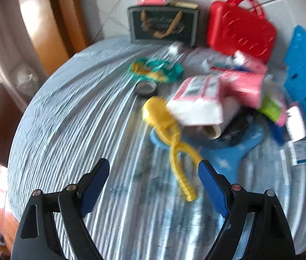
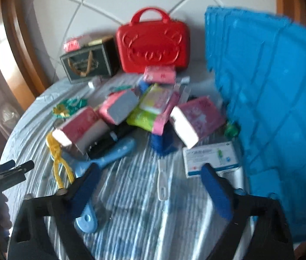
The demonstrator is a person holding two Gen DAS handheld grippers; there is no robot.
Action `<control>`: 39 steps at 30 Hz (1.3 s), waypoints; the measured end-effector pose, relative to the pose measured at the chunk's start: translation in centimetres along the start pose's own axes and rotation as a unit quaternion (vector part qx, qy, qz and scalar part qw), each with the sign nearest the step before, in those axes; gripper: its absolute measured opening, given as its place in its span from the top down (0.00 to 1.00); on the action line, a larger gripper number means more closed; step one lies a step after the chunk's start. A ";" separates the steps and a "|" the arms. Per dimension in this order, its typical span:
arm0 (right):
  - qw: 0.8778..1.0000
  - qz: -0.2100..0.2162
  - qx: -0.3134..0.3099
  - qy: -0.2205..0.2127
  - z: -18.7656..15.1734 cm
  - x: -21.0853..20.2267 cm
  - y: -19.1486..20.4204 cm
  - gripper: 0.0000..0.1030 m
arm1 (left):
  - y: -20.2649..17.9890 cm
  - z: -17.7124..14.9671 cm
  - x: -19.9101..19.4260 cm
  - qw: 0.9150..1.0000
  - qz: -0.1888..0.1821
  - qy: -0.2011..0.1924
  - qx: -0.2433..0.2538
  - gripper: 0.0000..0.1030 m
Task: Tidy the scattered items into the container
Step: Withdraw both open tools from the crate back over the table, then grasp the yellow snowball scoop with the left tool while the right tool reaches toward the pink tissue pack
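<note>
The round table, under a striped cloth, carries a heap of scattered items near its middle, while the blue container stands at its right edge and a red case sits at the far edge. Pink packets top the heap; a yellow tong toy lies on its near left side. Both the left gripper and right gripper hover with jaws apart and nothing between them, so this looks like the approach to a first pick. Next, probably, one closes on a nearby piece.
</note>
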State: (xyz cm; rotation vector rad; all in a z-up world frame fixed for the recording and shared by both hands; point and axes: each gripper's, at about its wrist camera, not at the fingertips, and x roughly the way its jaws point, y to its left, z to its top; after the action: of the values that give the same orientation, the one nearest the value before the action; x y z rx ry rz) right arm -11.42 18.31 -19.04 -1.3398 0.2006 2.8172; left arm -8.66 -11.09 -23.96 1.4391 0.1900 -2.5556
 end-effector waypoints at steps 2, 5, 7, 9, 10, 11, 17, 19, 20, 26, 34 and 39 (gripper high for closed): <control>0.999 0.022 0.000 0.023 0.0 1.9 0.2 0.21 | 0.1 -0.2 1.3 1.000 0.000 0.014 -0.010 0.19; 0.997 0.057 -0.017 0.043 -0.1 4.1 1.1 0.21 | -0.4 0.0 2.7 1.000 0.004 0.018 -0.019 0.19; 0.996 0.067 -0.032 0.045 0.0 5.0 2.0 0.21 | -0.9 0.3 3.7 0.999 0.014 0.017 -0.025 0.19; 0.995 0.074 -0.047 0.045 0.2 6.1 2.8 0.21 | -1.3 0.9 4.7 0.999 0.029 0.014 -0.033 0.19; 0.994 0.079 -0.053 0.045 0.4 6.7 3.1 0.21 | -1.3 1.2 5.1 0.999 0.030 0.013 -0.038 0.19; 0.994 0.081 -0.058 0.047 0.7 7.3 3.5 0.21 | -1.2 1.5 5.6 0.998 0.030 0.013 -0.045 0.19; 0.993 0.089 -0.061 0.046 1.9 8.9 6.1 0.18 | -1.3 3.2 8.7 0.998 -0.008 0.020 -0.052 0.19; 0.994 0.084 -0.059 0.045 2.3 9.3 6.9 0.15 | -1.8 3.6 10.0 0.999 -0.014 0.026 -0.035 0.19; 0.994 0.082 -0.055 0.045 2.4 9.5 7.2 0.14 | -1.9 3.8 10.6 0.999 -0.013 0.029 -0.026 0.22; 0.996 0.064 -0.032 0.057 2.0 11.6 9.6 0.12 | -0.4 4.4 12.1 0.997 -0.067 0.031 -0.004 0.59; 0.994 0.036 0.024 0.098 1.8 16.4 9.5 0.30 | 0.3 4.4 11.2 0.998 -0.046 0.005 0.044 0.68; 0.993 0.044 0.042 0.106 2.0 17.5 9.6 0.30 | 1.2 5.1 12.3 0.998 -0.044 0.015 0.043 0.68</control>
State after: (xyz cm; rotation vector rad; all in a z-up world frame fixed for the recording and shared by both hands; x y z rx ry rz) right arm -24.67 8.33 -30.25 -1.6467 0.3868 2.6953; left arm -18.82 -14.68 -31.82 1.5329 0.1530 -2.6442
